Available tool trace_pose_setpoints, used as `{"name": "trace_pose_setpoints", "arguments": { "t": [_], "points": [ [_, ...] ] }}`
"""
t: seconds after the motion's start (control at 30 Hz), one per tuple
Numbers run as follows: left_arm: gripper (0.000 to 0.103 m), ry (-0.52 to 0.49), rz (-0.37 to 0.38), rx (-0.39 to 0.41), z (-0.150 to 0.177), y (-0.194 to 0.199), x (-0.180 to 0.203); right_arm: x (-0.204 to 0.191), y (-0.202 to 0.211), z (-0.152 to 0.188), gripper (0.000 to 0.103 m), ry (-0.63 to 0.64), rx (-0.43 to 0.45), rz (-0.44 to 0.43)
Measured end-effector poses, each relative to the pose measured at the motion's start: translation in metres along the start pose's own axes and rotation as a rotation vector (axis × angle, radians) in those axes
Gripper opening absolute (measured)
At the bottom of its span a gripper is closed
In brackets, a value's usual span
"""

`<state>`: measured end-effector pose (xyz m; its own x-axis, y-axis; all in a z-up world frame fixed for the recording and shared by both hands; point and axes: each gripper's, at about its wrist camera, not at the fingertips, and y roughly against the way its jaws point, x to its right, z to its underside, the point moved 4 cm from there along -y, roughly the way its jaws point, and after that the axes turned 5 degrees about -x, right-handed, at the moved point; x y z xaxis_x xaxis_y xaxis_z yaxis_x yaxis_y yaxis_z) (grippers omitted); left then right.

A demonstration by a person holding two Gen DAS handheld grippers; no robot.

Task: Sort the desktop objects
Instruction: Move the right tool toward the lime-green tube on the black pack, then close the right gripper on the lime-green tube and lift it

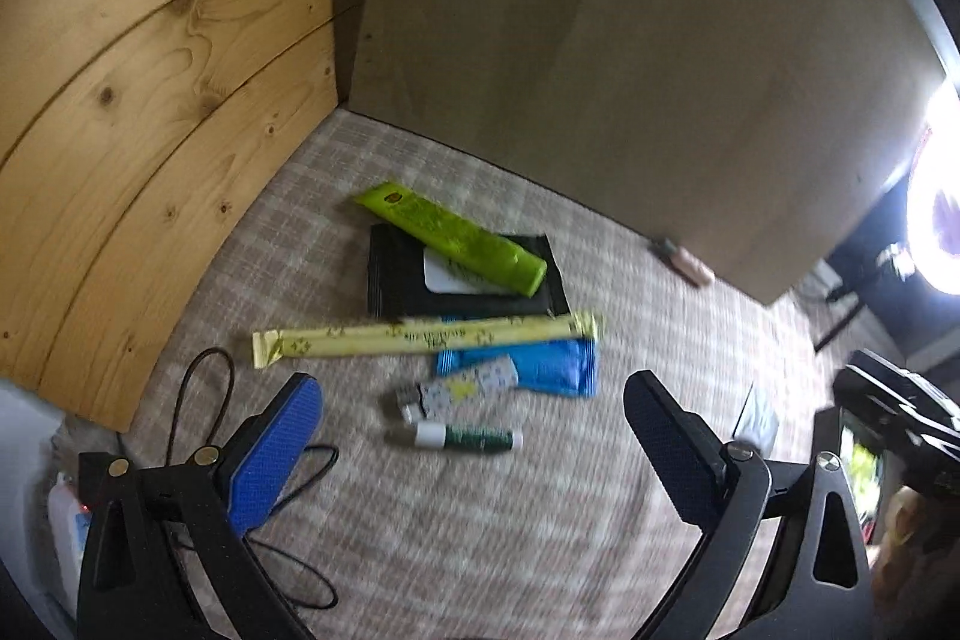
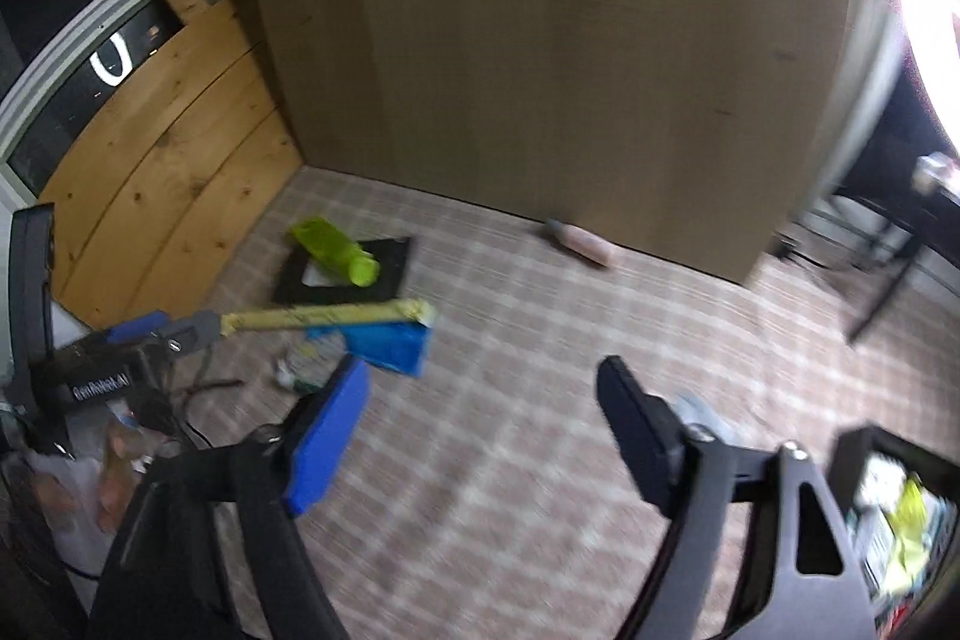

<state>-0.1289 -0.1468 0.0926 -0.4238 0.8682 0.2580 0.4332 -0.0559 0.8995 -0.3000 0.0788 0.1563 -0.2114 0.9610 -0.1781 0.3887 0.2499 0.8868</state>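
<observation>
A pile lies on the checked cloth: a green tube (image 1: 456, 235) on a black packet (image 1: 462, 283), a long yellow stick packet (image 1: 420, 334), a blue packet (image 1: 534, 367), a patterned small tube (image 1: 462, 388) and a green-and-white stick (image 1: 465, 437). My left gripper (image 1: 474, 412) is open and empty, just in front of the pile. In the right wrist view the same green tube (image 2: 336, 250), yellow packet (image 2: 336, 316) and blue packet (image 2: 390, 346) show at left, with the left gripper (image 2: 162, 331) beside them. My right gripper (image 2: 483, 394) is open and empty over bare cloth.
A cardboard panel (image 1: 630, 40) stands behind the pile, a wooden board (image 1: 138, 112) at left. A pinkish tube (image 1: 684, 262) lies at the cardboard's foot. A black cable (image 1: 204, 400) loops near my left finger. A black box (image 2: 894, 514) holding items sits at right.
</observation>
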Motion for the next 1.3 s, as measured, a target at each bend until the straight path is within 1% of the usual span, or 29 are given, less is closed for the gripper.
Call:
{"name": "trace_pose_setpoints", "arguments": {
  "t": [0.07,0.13,0.23,0.3,0.37,0.47,0.53,0.6,0.7,0.87,0.97,1.17,1.3],
  "points": [
    [0.098,0.041,0.022,-0.010,-0.011,-0.009,-0.004,-0.011,-0.017,-0.017,0.062,0.022,-0.039,-0.041],
    [0.095,0.077,0.035,-0.021,-0.021,-0.018,-0.008,-0.024,-0.038,-0.034,0.056,0.045,-0.074,-0.070],
    [0.089,0.110,0.040,-0.040,-0.033,-0.036,-0.012,-0.039,-0.074,-0.057,0.052,0.056,-0.134,-0.112],
    [0.086,0.126,0.044,-0.055,-0.041,-0.047,-0.015,-0.044,-0.102,-0.072,0.050,0.027,-0.182,-0.162],
    [0.081,0.153,0.060,-0.069,-0.046,-0.058,-0.019,-0.047,-0.127,-0.081,0.042,-0.005,-0.228,-0.208],
    [0.074,0.193,0.081,-0.086,-0.051,-0.073,-0.024,-0.052,-0.162,-0.090,0.032,-0.047,-0.287,-0.256],
    [0.067,0.210,0.087,-0.097,-0.053,-0.084,-0.025,-0.057,-0.182,-0.093,0.031,-0.063,-0.318,-0.280],
    [0.062,0.212,0.100,-0.111,-0.053,-0.092,-0.025,-0.059,-0.194,-0.095,0.031,-0.088,-0.341,-0.312],
    [0.062,0.200,0.109,-0.127,-0.050,-0.103,-0.020,-0.063,-0.209,-0.102,0.028,-0.110,-0.369,-0.353],
    [0.060,0.208,0.150,-0.147,-0.049,-0.115,-0.012,-0.074,-0.225,-0.110,0.027,-0.080,-0.415,-0.380],
    [0.060,0.200,0.158,-0.147,-0.052,-0.119,-0.005,-0.079,-0.232,-0.111,0.027,-0.065,-0.445,-0.406],
    [0.060,0.183,0.158,-0.150,-0.063,-0.130,-0.001,-0.090,-0.244,-0.102,0.027,0.015,-0.492,-0.386],
    [0.059,0.170,0.155,-0.147,-0.068,-0.132,0.002,-0.093,-0.244,-0.101,0.028,0.040,-0.489,-0.379]
  ]
}}
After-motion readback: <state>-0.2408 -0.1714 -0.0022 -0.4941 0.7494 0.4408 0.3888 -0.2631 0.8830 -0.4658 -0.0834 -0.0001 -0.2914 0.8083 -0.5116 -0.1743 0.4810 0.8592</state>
